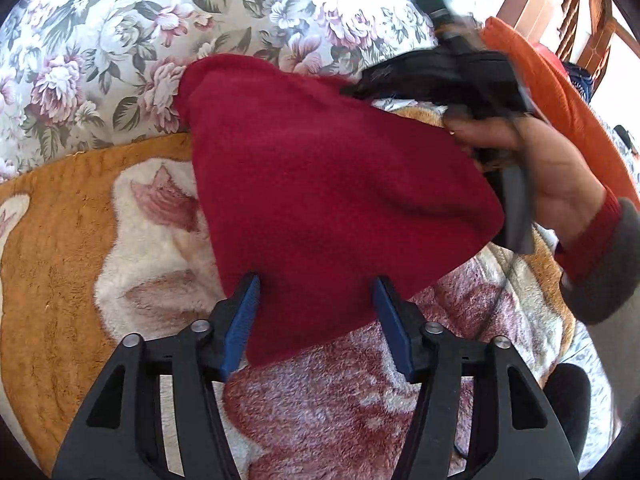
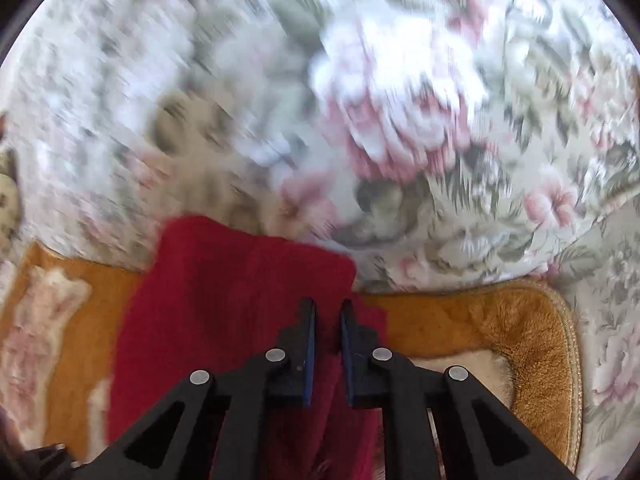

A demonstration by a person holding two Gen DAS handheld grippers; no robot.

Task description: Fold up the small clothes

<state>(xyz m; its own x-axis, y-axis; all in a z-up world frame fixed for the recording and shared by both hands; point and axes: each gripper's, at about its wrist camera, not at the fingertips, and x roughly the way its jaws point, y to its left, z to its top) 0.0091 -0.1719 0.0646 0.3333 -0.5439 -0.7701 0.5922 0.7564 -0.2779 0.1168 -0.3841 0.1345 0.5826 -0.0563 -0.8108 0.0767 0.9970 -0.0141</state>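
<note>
A: Tongs first. Left gripper point(image 1: 316, 284) is spread wide, blue pads point(image 1: 390, 312) either side of the red cloth's point(image 1: 320, 184) near corner, not pressing on it.

B: And the right one?

A: Right gripper point(image 2: 327, 308) is nearly pressed together, narrow gap only. In the right wrist view red cloth point(image 2: 240, 304) runs between and under the fingers. Looks pinched, but the frame is blurred, so I can't confirm the pads actually bite.

B: Where does the cloth sit overall?

A: Ahead of the left tongs, spreading up and away from them, draped over the orange plush blanket point(image 1: 72, 240). Its far end reaches the floral bedcover point(image 1: 120, 40) beyond. From the right tongs it lies under them and off to their left.

B: Anything else near the left tongs?

A: To their right, the person's right hand point(image 1: 552, 176) grips the other gripper's handle at the cloth's far right edge, a red cuff point(image 1: 588, 236) and grey sleeve point(image 1: 604, 280) behind it. Past that, an orange garment point(image 1: 560, 96).

B: Right of the right tongs?

A: Blanket edge point(image 2: 520, 320) with its trim, then more bedcover point(image 2: 520, 140).
</note>
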